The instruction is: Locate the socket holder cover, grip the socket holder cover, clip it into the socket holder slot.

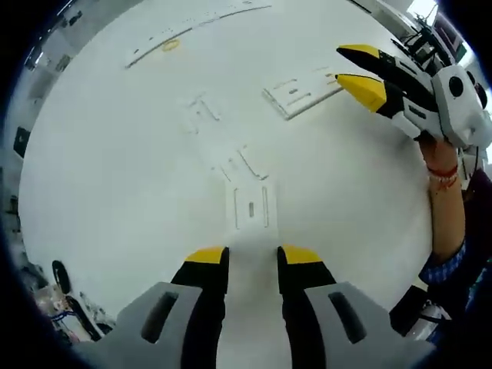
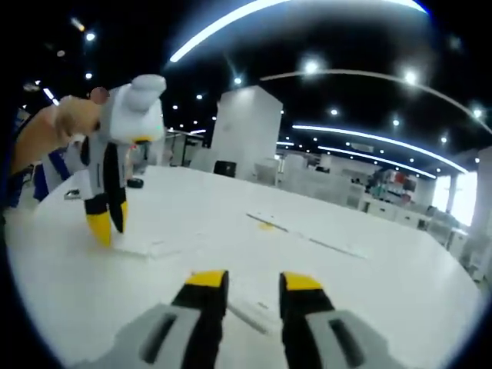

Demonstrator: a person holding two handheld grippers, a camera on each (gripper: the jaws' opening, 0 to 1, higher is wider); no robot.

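Your left tongs point(image 1: 252, 257) hang apart and empty, lined up over the small white rectangular socket holder cover point(image 1: 251, 207) lying flat on the white worktop point(image 1: 115, 169). Your right tongs point(image 2: 254, 283) seem apart too, waiting near the larger white slotted socket holder point(image 1: 301, 92).

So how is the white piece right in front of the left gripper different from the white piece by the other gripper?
The near white piece is a small, narrow rectangle with one slot, and the left gripper hangs open just short of it. The far white piece is larger, lies at a slant, and sits under the right gripper tips. Both are white and lie flat on the white table.
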